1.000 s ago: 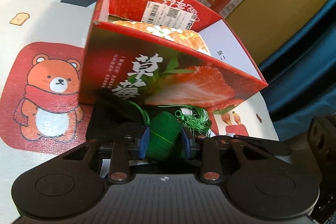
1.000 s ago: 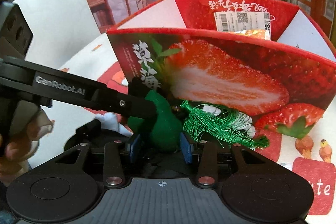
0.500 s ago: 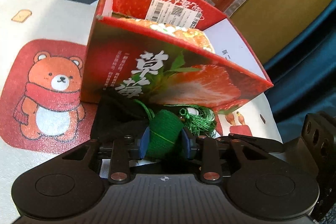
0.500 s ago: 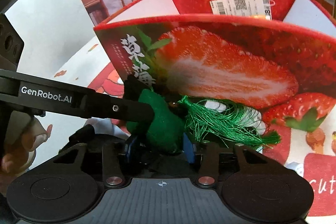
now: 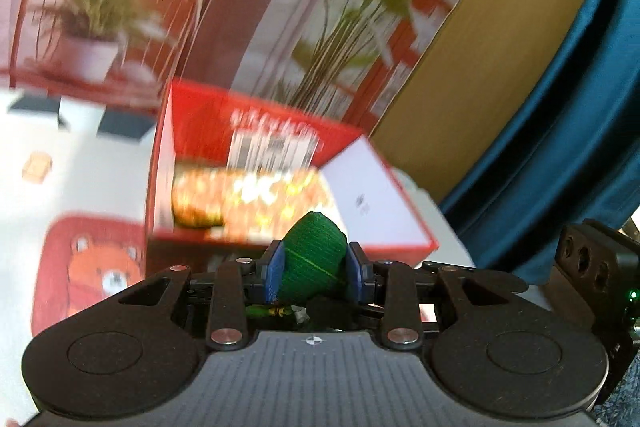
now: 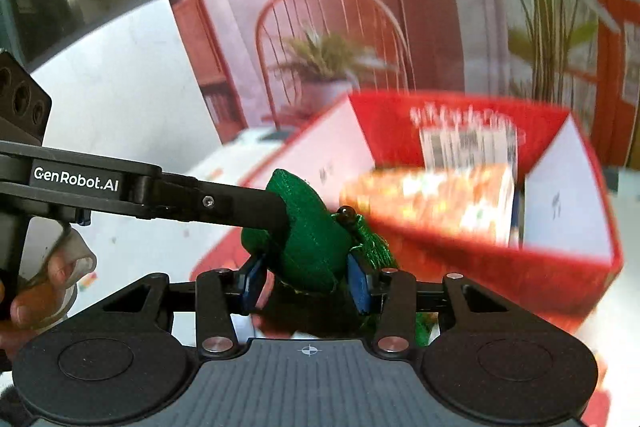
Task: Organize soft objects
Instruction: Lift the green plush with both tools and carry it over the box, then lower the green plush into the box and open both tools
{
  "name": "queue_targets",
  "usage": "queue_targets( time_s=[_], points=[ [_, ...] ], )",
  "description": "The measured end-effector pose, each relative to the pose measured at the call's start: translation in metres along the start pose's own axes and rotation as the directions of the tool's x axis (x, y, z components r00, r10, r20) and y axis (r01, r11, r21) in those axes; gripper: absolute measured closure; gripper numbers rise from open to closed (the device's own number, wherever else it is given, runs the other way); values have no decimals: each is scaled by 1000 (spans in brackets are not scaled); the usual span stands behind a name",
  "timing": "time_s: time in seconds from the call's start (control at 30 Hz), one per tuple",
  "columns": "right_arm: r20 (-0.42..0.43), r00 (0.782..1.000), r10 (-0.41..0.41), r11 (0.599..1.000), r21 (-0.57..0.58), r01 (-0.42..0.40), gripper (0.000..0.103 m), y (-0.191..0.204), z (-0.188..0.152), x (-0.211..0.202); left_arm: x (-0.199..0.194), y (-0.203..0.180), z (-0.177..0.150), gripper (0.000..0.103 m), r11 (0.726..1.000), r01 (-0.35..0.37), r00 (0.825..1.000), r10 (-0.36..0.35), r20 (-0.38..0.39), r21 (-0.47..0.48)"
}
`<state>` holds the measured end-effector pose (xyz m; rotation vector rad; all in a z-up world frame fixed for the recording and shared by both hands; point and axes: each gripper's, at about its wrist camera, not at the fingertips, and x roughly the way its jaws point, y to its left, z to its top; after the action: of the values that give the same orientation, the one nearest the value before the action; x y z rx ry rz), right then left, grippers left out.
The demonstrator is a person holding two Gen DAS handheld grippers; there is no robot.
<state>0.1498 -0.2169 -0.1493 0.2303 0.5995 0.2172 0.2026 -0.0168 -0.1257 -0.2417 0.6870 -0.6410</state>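
Note:
A green stuffed sachet (image 5: 316,251) with a green tassel (image 6: 374,247) is held in the air by both grippers at once. My left gripper (image 5: 314,265) is shut on it between its blue pads, and in the right wrist view its black finger (image 6: 240,205) reaches in from the left and presses on the sachet (image 6: 316,259). My right gripper (image 6: 306,281) is shut on the same sachet from below. Just beyond stands the open red strawberry box (image 5: 264,241), with an orange patterned soft thing (image 5: 248,199) lying inside it.
The box (image 6: 500,259) stands on a white cloth printed with a red bear patch (image 5: 96,267). A printed backdrop of a chair and plants rises behind. A blue curtain (image 5: 560,107) hangs at the right. A person's hand (image 6: 44,291) grips the left tool.
Both grippers have lifted the green sachet from the cloth in front of the box to above its front wall. The box's inside now shows, and the picture is blurred by motion.

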Motion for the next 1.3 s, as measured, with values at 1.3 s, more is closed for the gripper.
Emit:
queue_targets(
  time_s=[1.3],
  points=[
    [4, 998, -59, 997, -44, 59, 62, -40, 91, 88, 73, 30, 81, 69, 989, -137, 991, 136, 20, 59]
  ],
)
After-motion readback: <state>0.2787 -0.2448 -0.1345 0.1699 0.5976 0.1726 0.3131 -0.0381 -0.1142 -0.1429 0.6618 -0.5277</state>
